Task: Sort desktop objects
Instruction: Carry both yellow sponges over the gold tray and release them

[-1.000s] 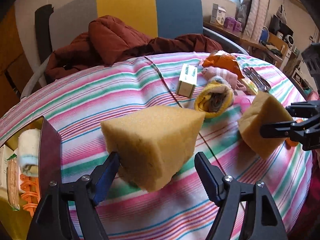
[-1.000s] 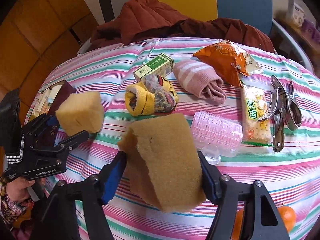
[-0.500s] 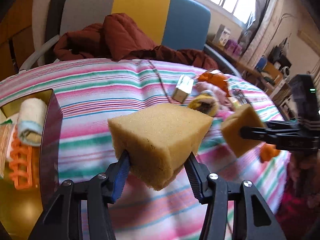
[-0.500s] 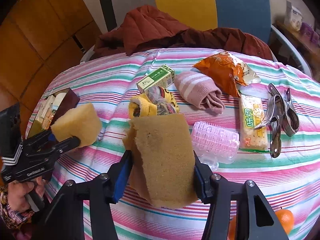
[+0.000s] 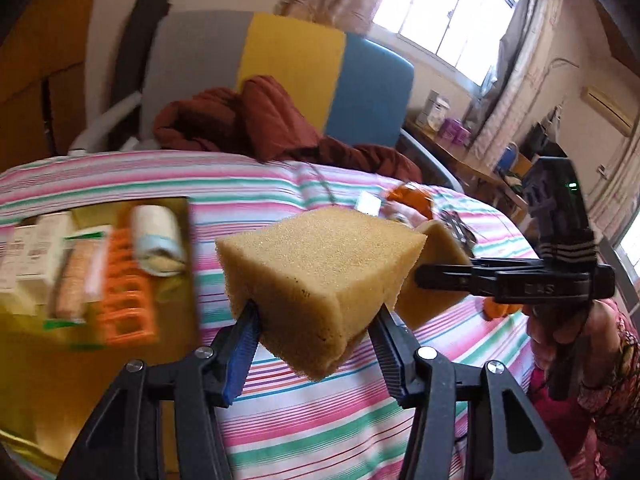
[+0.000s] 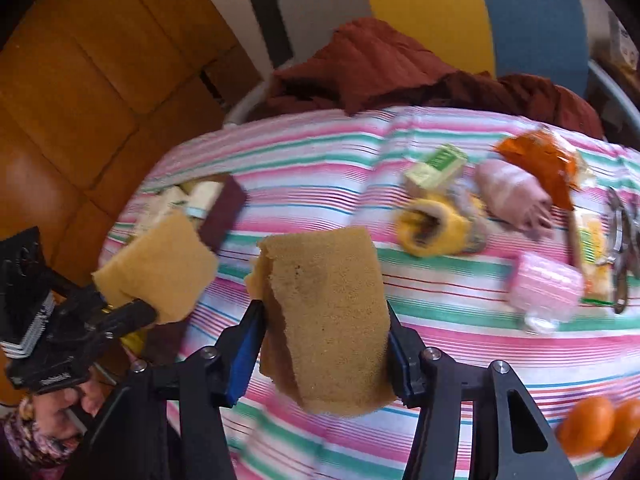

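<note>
A sponge (image 5: 320, 276) is clamped in the left gripper (image 5: 316, 340), another sponge (image 6: 328, 332) in the right gripper (image 6: 324, 344); both are judged mid-carry; next, lowering into the box (image 5: 24, 344) is called for.

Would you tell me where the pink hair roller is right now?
In the right wrist view the pink hair roller lies on the striped tablecloth at the right, below the pink sock and beside the cracker packet.

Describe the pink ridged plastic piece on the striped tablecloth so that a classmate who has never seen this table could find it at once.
Start at the striped tablecloth and go to its right side, where loose items lie. The pink ridged plastic piece lies there, nearer the camera than the yellow sock and left of the metal clips. Unlike the soft socks and flat snack packets around it, it is a translucent pink barrel with ribbed rows.
</note>
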Tool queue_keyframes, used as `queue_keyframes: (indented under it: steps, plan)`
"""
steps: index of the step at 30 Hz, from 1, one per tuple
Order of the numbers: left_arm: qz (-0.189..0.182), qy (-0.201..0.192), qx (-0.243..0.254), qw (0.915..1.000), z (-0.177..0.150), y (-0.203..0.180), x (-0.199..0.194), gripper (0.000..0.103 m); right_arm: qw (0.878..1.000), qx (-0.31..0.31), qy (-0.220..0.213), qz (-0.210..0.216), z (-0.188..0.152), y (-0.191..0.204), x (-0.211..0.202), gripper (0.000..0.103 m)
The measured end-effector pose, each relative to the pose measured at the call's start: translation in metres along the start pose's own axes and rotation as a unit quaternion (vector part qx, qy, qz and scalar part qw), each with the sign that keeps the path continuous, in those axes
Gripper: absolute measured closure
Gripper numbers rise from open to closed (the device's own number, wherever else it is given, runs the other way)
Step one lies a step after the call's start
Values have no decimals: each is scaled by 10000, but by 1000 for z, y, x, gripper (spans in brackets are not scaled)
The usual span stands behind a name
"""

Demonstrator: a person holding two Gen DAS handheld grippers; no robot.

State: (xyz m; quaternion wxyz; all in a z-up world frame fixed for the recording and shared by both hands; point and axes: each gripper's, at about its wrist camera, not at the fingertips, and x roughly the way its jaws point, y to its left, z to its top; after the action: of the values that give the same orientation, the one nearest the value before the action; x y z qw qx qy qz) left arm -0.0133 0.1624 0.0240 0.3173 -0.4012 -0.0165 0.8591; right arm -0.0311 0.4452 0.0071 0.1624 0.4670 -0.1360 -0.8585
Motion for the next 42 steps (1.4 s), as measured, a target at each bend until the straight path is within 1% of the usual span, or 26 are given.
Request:
queue_keyframes:
  steps: [4,8,10,12,15,18,19,20,22,23,24,25,27,28,30,33,34,35,36,37,38,39,42]
  plan:
    - [338,-94,-275,9990,-8,43,-26,48,9988,-317,-48,359,9,62,12,47]
    - [690,-43,-674,9953,-20,95,-44,48,9964,-618,101,563,15,117,36,47]
    - [893,52,-837,9925,-27,121,-51,48,9948,-732,276,653,18,142,52,47]
    - [1157,118,-957,9886,-32,147,-56,48,9930,-812,471,717,19,167,71,47]
    - [1449,229,-1165,9823,-37,182,-59,48,9899,-922,752,776,18,201,100,47]
    - [1595,368,-1281,9782,-40,208,-55,46,9869,-908,1005,878,19,228,134,47]
    - [1624,435,-1322,9769,-39,215,-53,44,9861,-865,1080,920,20,236,146,46]
    - [1637,526,-1386,9753,-40,222,-52,42,9855,-824,1128,959,22,241,155,44]
    - [1753,623,-1545,9703,-40,233,-52,41,9844,-704,1208,1067,24,251,172,42]
    - [1786,627,-1602,9688,-40,235,-54,40,9839,-632,1237,1125,27,253,181,38]
    - [1740,580,-1641,9692,-39,235,-56,40,9841,-565,1247,1134,28,255,185,33]
    - [1683,501,-1664,9703,-39,236,-60,39,9851,-502,1225,1094,29,256,187,30]
    - [1663,359,-1670,9712,-39,234,-69,37,9871,-372,1106,1098,28,254,182,26]
    - [1699,289,-1664,9709,-40,233,-73,37,9877,-331,1057,1104,27,251,176,25]
    - [1787,178,-1670,9695,-42,233,-79,37,9898,-278,964,1012,25,245,168,20]
    - [1936,112,-1703,9661,-45,235,-83,37,9931,-308,820,781,21,239,152,19]
    - [2007,128,-1719,9644,-46,235,-83,37,9935,-412,797,706,19,240,147,21]
    - [2044,154,-1753,9629,-48,237,-82,37,9929,-545,822,668,17,241,145,29]
    - [2076,175,-1813,9611,-50,239,-82,37,9912,-736,908,627,14,246,145,40]
    - [2088,164,-1892,9594,-52,241,-83,37,9893,-864,1017,596,13,248,147,46]
    - [2049,130,-1961,9588,-54,242,-85,37,9868,-983,1137,598,9,252,149,54]
    - [2013,67,-2052,9578,-57,243,-88,37,9831,-1104,1298,667,4,258,155,59]
    - [2025,-150,-2248,9530,-63,247,-98,37,9783,-1219,1464,820,-5,268,164,65]
